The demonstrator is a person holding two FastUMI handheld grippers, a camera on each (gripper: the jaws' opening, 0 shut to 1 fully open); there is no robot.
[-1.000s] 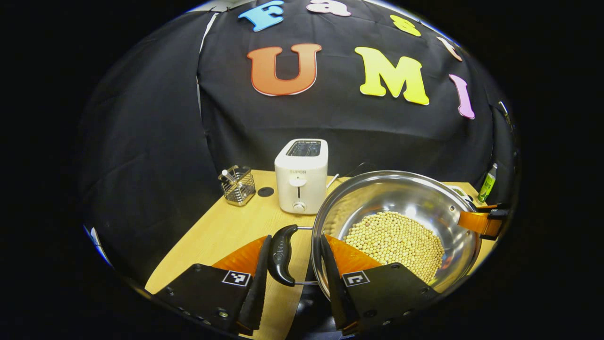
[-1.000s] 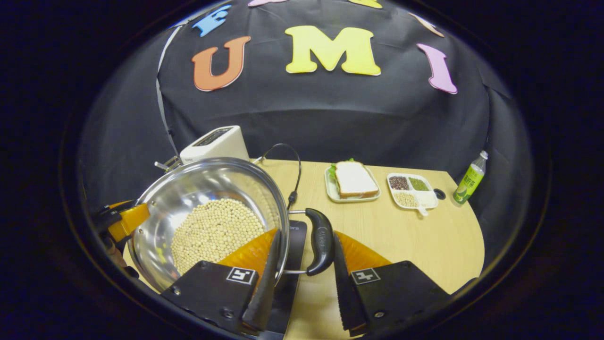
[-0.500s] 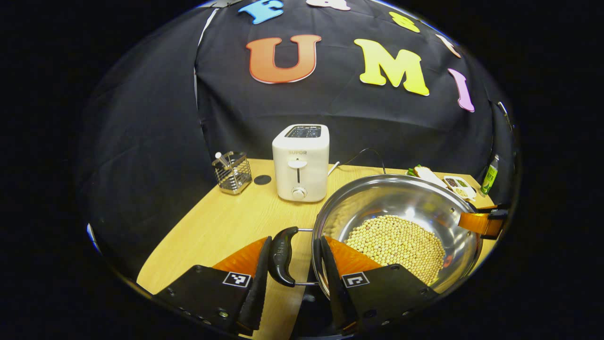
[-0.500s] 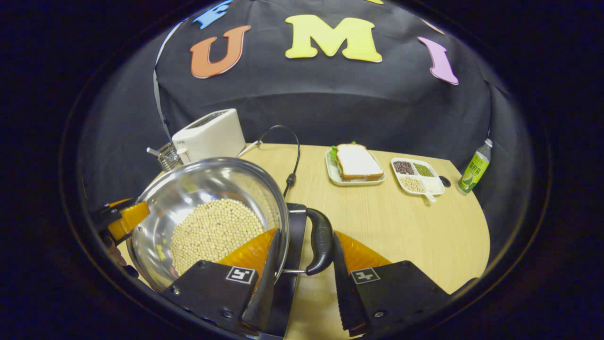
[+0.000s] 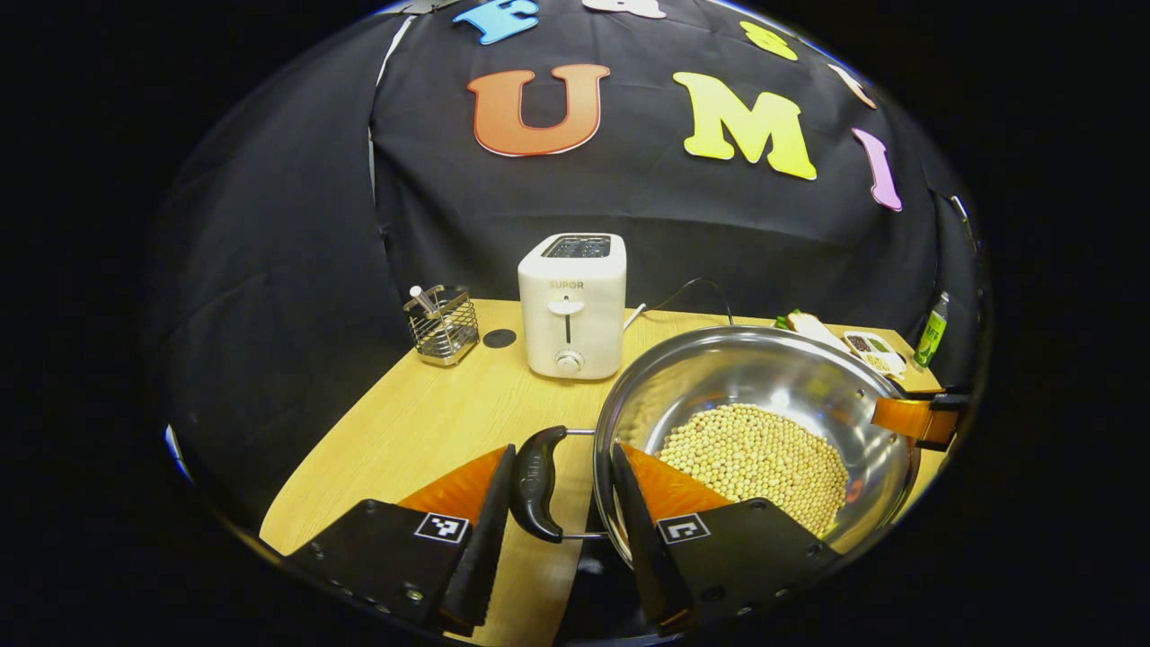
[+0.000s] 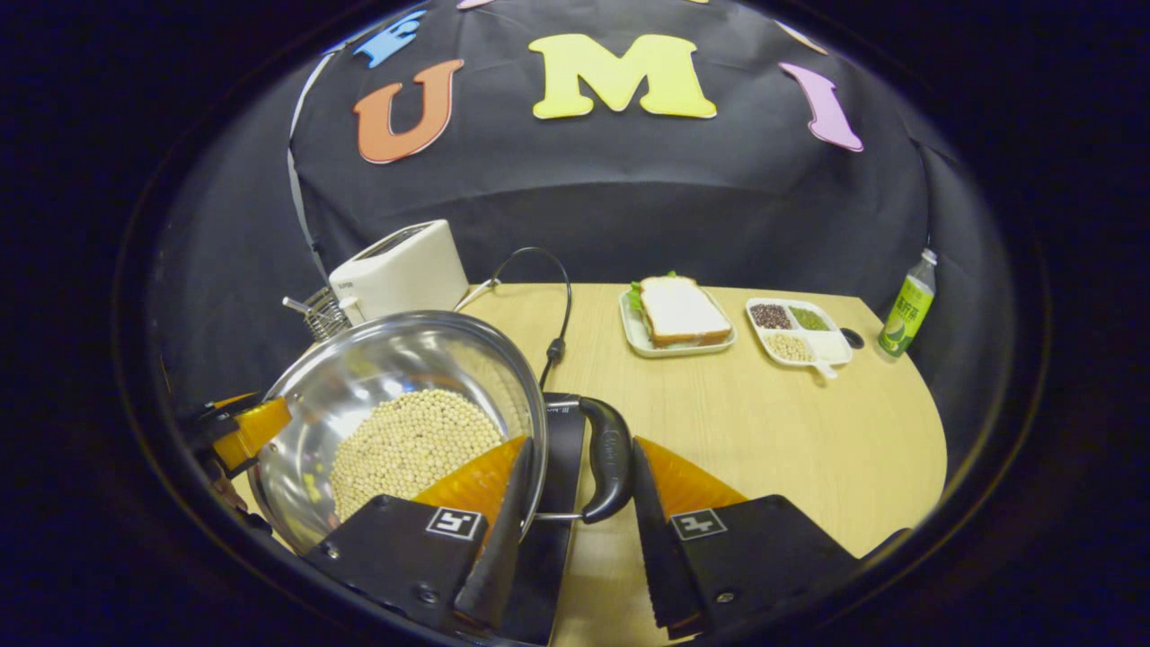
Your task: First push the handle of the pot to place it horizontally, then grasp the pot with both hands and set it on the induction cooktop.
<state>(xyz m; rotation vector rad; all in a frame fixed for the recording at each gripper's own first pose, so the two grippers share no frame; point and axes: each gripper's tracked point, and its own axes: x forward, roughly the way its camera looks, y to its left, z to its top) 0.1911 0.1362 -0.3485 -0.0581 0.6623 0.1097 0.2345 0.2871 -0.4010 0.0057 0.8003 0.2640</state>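
Already your left claw (image 5: 555, 530) and right claw (image 6: 575, 530) each straddle a handle (image 5: 535, 483) of the pot (image 5: 764, 377), spread, not pinching; pot sits over the cooktop (image 6: 561, 467) ahead of your right claw; withdrawing seems left.

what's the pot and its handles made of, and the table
Pot: polished metal, probably stainless steel; its inner wall mirrors the beans and lights.
Handles: glossy black, likely moulded plastic, on thin bare metal wire brackets.
Table: pale wood-grain top, fine straight lines, matte; solid wood or laminate, cannot tell.
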